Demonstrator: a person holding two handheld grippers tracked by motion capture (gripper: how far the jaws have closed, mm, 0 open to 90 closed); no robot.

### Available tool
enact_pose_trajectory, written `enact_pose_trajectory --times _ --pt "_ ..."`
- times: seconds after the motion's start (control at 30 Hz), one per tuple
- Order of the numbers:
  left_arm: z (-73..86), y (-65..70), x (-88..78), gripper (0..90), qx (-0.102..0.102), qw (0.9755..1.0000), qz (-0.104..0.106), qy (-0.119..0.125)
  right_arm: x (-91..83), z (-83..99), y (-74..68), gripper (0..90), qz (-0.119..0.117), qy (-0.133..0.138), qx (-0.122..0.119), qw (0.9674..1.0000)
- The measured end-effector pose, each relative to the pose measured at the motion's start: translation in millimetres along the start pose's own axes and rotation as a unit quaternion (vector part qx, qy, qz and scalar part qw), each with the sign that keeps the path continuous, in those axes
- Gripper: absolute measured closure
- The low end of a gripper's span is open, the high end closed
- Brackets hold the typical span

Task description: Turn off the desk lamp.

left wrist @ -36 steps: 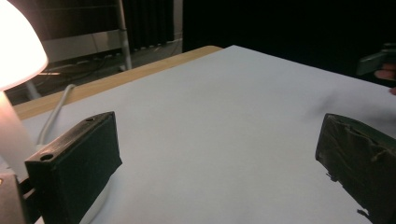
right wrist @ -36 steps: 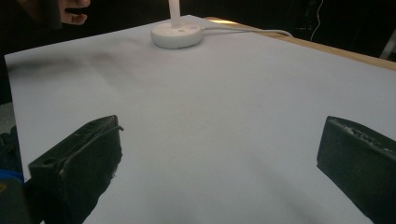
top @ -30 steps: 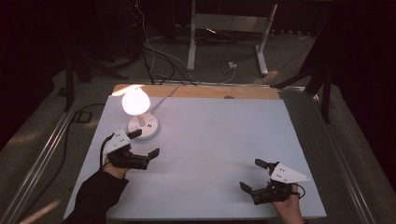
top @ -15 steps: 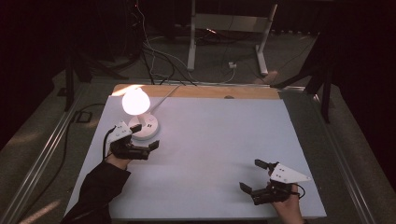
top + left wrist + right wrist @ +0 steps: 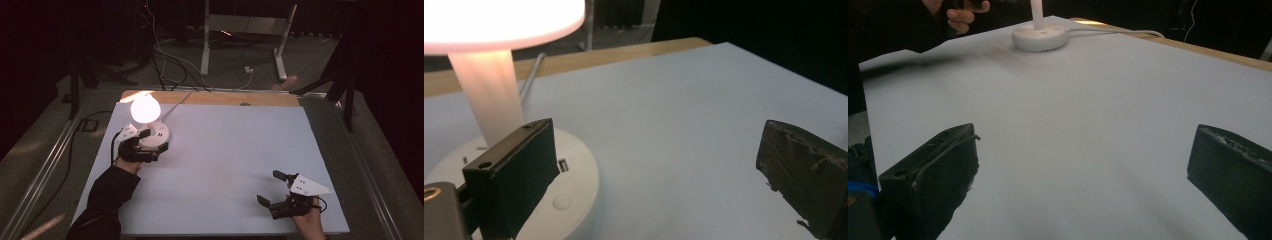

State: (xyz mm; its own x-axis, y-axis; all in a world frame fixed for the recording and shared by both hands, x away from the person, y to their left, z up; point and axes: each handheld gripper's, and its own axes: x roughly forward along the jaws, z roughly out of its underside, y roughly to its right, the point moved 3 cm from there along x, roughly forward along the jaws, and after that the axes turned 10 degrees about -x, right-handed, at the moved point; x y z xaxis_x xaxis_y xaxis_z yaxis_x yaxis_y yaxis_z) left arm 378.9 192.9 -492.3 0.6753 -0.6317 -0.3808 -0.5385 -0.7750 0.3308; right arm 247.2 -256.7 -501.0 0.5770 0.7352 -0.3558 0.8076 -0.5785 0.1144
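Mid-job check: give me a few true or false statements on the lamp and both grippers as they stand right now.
1. The lamp is lit. True.
2. The left gripper is clamped shut on the lamp's stem. False: its jaws stand open, one over the lamp base.
3. The right gripper is open above the bare white table. True.
4. The lamp stands at the table's near right corner. False: it stands at the far left.
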Motion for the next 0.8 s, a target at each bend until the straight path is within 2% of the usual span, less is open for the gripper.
enact_pose_trajectory --times 0.1,0.17,0.23,0.33,0.4,0.47,0.5,0.57,0.63,0.8 --pt "-0.1 -1.4 4.7 5.1 0.005 0.9997 -0.020 -0.014 -0.1 -0.1 -0.1 0.0 0.000 0.000 0.000 1.0000" --pt "-0.2 -2.5 5.9 8.2 0.007 0.9994 -0.031 -0.012 -0.1 0.0 0.0 0.0 0.000 0.000 0.000 1.0000" --pt "-0.7 -4.3 6.8 15.0 0.005 0.9991 -0.039 -0.012 -0.1 0.0 0.0 0.0 0.000 0.000 0.000 1.0000" --pt "-1.4 -6.6 8.9 20.1 0.005 0.9985 -0.051 -0.017 -0.1 0.0 0.0 0.0 0.000 0.000 0.000 1.0000" --pt "-1.2 -8.6 10.6 24.5 0.009 0.9972 -0.071 -0.021 -0.1 -0.1 -0.1 0.0 -0.001 0.000 0.000 1.0000" --pt "-0.9 -9.1 10.9 29.4 0.008 0.9973 -0.069 -0.023 0.0 -0.1 -0.2 0.0 -0.001 0.000 -0.001 1.0000" --pt "-0.3 -9.4 11.4 31.1 0.007 0.9968 -0.076 -0.024 -0.1 -0.1 -0.2 0.0 -0.001 0.000 -0.001 1.0000" --pt "0.0 -10.7 12.0 34.9 0.001 0.9968 -0.076 -0.023 -0.2 -0.1 -0.1 0.0 -0.001 0.000 0.000 1.0000" --pt "1.1 -12.4 12.8 41.2 0.005 0.9955 -0.091 -0.025 0.1 -0.1 0.0 0.0 -0.001 0.000 0.000 1.0000" --pt "4.6 -19.3 14.2 56.3 0.006 0.9935 -0.109 -0.032 0.3 0.0 -0.4 0.0 -0.002 -0.001 0.001 1.0000"
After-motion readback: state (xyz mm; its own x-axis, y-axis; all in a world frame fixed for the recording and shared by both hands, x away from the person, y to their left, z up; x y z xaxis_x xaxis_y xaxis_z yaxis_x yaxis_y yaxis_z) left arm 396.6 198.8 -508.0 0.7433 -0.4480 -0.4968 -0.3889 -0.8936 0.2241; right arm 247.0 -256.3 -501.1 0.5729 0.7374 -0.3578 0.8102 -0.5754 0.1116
